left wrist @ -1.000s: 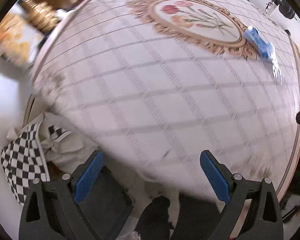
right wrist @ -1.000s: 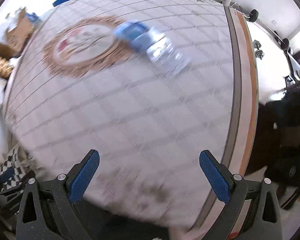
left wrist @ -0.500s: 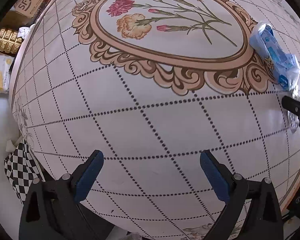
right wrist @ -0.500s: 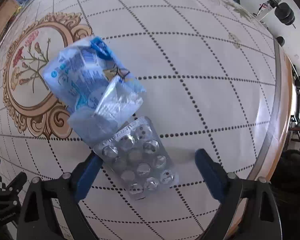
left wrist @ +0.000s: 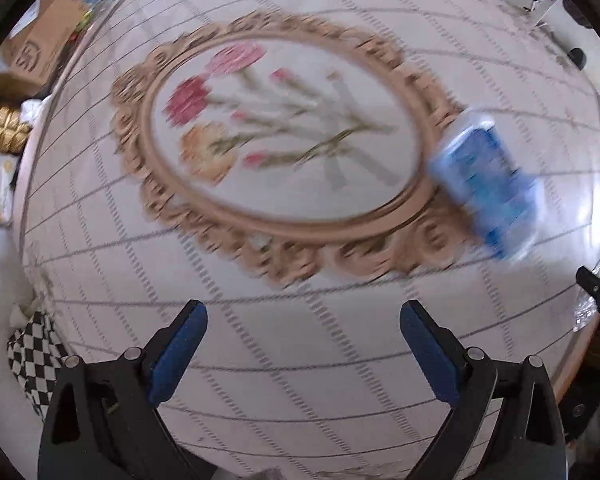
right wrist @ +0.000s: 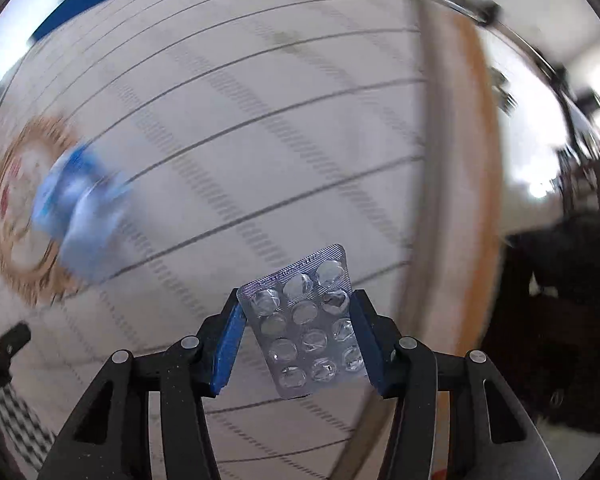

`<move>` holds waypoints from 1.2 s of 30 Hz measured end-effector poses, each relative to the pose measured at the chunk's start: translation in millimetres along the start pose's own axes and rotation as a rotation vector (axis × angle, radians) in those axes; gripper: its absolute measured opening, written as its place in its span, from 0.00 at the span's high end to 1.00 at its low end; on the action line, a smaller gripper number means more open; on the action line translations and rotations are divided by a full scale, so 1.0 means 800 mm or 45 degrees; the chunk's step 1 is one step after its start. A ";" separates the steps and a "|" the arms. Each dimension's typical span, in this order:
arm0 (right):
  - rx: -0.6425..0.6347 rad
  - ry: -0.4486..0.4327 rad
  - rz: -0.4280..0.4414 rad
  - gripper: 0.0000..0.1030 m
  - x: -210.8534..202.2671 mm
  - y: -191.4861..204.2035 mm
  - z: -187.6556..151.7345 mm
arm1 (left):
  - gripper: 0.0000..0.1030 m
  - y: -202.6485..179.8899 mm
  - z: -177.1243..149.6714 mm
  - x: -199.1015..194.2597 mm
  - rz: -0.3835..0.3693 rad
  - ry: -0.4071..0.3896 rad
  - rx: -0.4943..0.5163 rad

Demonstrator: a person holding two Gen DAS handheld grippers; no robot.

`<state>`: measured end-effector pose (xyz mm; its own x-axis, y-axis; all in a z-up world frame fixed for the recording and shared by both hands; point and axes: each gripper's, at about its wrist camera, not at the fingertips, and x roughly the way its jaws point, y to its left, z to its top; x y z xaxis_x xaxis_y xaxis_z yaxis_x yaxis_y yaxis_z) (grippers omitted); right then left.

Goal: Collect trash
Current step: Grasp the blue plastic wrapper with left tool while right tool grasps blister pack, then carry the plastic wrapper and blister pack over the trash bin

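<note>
Trash on show amounts to two pieces: one empty blister pack (right wrist: 309, 320) and one blue-and-clear plastic wrapper (left wrist: 486, 184). Only the right wrist view shows the blister pack; it sits tilted between the blue pads of the right hand-held gripper (right wrist: 298, 334), whose jaws are closing on it, each pad against a long edge, with the pack clear of the counter (right wrist: 260, 100) surface below. Twelve pushed-out pockets can be counted on it, in rows of three. The same view shows the wrapper as a blurred blue patch at far left, lying on the rim of the printed oval.

The left wrist view gives what the right does not: the whole floral medallion (left wrist: 284, 148) on the counter cloth, the wrapper resting on its right-hand scrolled border, and off the counter's left edge a cardboard box (left wrist: 46, 54), gold-coloured packets (left wrist: 2, 130) and a checkered cloth (left wrist: 30, 364). The left hand-held gripper (left wrist: 303, 344) hangs over bare cloth with its two jaws wide apart and nothing between them. At this view's right edge a dark piece of the other gripper intrudes.

Both grippers point straight down at the counter. Both pictures are smeared by motion.
</note>
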<state>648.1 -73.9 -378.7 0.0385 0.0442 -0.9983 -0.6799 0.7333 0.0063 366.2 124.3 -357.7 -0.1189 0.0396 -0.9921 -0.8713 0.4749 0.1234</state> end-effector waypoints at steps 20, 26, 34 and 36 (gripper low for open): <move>0.157 0.010 0.014 0.47 -0.001 -0.022 0.043 | 0.74 -0.079 0.086 0.006 -0.122 -0.069 0.009; 0.100 0.109 0.162 0.47 0.004 0.018 0.021 | 0.76 -0.027 0.056 0.003 0.040 -0.147 0.036; -0.003 0.129 0.205 0.18 0.000 0.025 0.021 | 0.77 -0.009 0.043 0.014 0.046 -0.147 -0.006; -0.031 0.119 0.157 0.18 0.000 0.023 0.020 | 0.77 -0.013 0.043 0.013 0.056 -0.158 0.005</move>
<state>646.9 -49.7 -377.4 -0.1137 0.0685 -0.9912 -0.6930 0.7094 0.1285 390.7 150.2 -370.3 -0.0970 0.1690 -0.9808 -0.8648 0.4734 0.1672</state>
